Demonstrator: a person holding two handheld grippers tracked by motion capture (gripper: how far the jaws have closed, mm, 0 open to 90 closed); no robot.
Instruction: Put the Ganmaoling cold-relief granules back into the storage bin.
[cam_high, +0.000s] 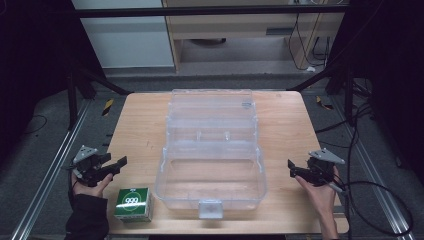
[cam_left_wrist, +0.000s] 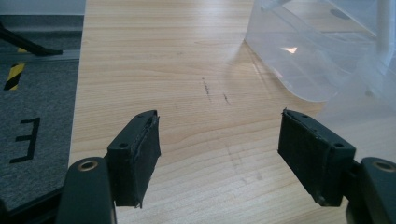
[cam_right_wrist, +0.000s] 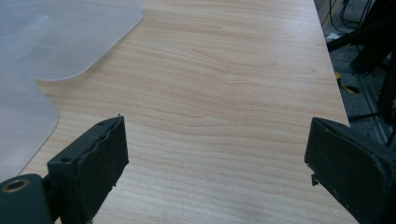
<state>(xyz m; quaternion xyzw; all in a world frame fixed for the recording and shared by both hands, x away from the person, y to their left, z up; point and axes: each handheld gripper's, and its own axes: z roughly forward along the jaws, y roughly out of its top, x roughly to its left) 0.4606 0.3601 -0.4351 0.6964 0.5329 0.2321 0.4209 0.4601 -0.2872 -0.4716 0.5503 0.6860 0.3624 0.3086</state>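
Observation:
A clear plastic box (cam_high: 210, 167) with its lid tipped back stands open in the middle of the wooden table (cam_high: 140, 125). A small green carton (cam_high: 133, 204) marked 999 sits near the front edge, left of the box. My left gripper (cam_high: 117, 164) hovers at the table's left side, just behind the carton, open and holding nothing. In the left gripper view its jaws (cam_left_wrist: 219, 156) spread wide over bare wood, with the box (cam_left_wrist: 317, 51) ahead to the right. My right gripper (cam_high: 291, 169) is open at the right side, close to the box (cam_right_wrist: 56, 37); its jaws (cam_right_wrist: 215, 170) are empty.
The table's left edge (cam_left_wrist: 77, 112) drops to a grey floor with yellow-black tape. Cables (cam_high: 370, 190) trail on the floor at the right. Dark frame legs (cam_high: 100, 80) and a cabinet (cam_high: 250, 25) stand beyond the far edge.

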